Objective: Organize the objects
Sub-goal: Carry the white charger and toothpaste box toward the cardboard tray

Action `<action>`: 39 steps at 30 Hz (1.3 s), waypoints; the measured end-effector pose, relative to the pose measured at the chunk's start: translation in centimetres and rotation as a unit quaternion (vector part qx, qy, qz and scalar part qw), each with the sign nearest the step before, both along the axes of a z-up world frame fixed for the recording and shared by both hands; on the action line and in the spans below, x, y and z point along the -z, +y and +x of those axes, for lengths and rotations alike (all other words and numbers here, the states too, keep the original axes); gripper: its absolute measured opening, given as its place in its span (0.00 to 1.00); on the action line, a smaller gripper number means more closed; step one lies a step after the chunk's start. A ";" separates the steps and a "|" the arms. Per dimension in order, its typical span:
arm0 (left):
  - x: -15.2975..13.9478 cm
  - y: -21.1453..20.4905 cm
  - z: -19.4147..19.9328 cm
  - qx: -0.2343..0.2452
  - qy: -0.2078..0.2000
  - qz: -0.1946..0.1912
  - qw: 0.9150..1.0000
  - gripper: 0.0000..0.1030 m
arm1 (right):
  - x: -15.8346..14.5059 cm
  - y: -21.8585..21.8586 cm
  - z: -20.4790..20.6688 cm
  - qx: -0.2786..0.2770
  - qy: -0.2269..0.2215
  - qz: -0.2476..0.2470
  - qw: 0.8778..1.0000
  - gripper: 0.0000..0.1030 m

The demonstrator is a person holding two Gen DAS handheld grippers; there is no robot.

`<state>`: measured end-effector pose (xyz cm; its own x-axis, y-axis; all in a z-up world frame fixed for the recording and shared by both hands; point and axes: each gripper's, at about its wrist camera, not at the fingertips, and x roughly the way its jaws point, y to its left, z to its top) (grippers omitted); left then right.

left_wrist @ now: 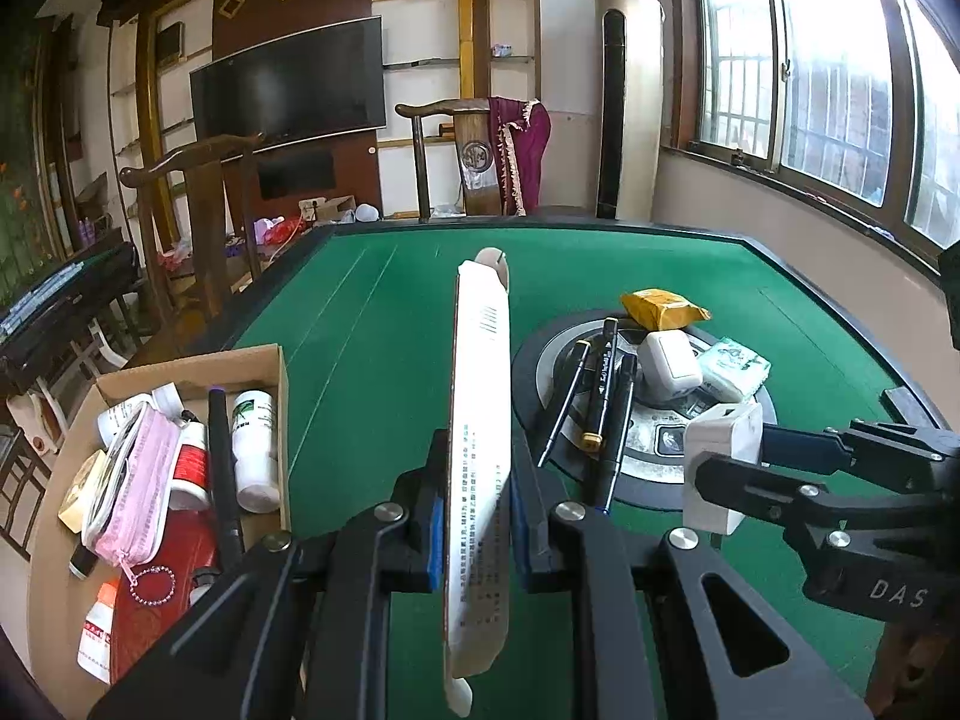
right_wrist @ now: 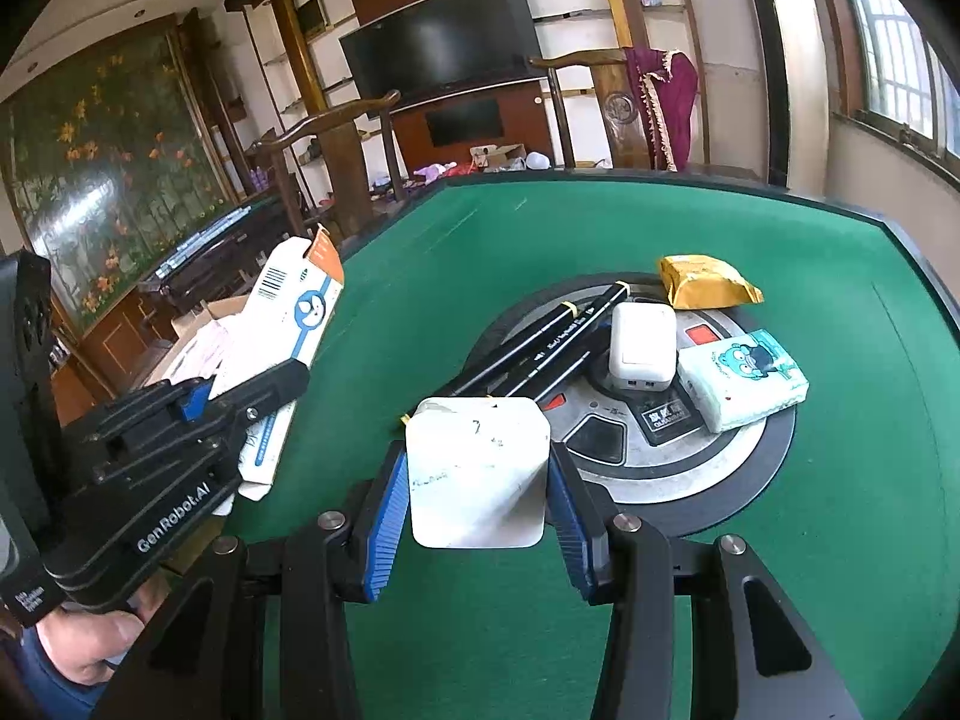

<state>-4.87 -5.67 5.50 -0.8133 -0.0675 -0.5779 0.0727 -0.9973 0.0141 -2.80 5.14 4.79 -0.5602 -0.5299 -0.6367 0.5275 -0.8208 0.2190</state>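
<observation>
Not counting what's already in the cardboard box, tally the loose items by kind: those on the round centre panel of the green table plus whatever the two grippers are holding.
Pens or markers: 3
White chargers: 2, one on the panel, one in the right gripper
Tissue pack: 1
Yellow packet: 1
Flat printed carton, in the left gripper: 1
Total: 8

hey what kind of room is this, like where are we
Most likely a home living room used for mahjong: a green felt table with a central control dial, a wall-mounted TV, carved wooden chairs and a standing air conditioner by the window.
</observation>
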 end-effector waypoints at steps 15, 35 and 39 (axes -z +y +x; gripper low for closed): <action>-0.9 -0.3 3.1 -0.018 0.041 -0.018 0.999 0.16 | -1.1 -0.8 1.9 -0.001 0.009 -0.026 1.000 0.48; -3.0 -2.9 7.9 -0.054 0.095 -0.020 0.994 0.16 | -2.0 -5.1 4.7 -0.022 0.015 -0.047 0.999 0.48; -3.2 -3.9 8.7 -0.064 0.099 -0.018 0.993 0.16 | -2.3 -6.5 5.2 -0.033 0.017 -0.050 0.998 0.48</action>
<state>3.87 -9.58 8.70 -0.8937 -0.1959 -0.4037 0.2041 -0.9787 0.0232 2.36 -1.33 7.06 -0.5423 -0.6263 -0.5600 0.5886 -0.7589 0.2786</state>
